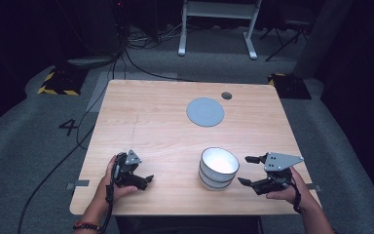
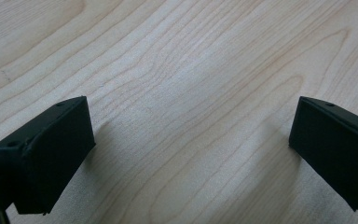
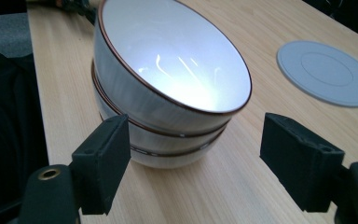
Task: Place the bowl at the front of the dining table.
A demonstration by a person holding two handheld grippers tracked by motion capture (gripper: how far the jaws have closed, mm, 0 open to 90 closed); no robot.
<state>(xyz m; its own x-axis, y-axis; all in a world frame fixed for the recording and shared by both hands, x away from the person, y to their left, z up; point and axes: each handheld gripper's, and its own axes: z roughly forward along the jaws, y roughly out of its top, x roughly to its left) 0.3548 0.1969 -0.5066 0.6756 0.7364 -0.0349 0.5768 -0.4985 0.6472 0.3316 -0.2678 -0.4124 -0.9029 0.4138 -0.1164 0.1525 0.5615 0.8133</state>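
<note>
A stack of white bowls (image 1: pixel 217 168) (image 3: pixel 168 70) with thin brown rims stands near the front of the wooden table (image 1: pixel 151 122). My right gripper (image 1: pixel 245 170) (image 3: pixel 196 163) sits just right of the stack, level with it. Its jaws are spread wide, pointing at the bowls without touching them. My left gripper (image 1: pixel 145 181) (image 2: pixel 191 154) rests low at the front left, well apart from the bowls. Its jaws are open over bare wood (image 2: pixel 191 70), with nothing between them.
A flat grey round plate (image 1: pixel 205 111) (image 3: pixel 326 72) lies toward the back of the table, and a small dark round grommet (image 1: pixel 226 95) sits just behind it. Cables run across the floor at the left, and a white frame stands behind the table.
</note>
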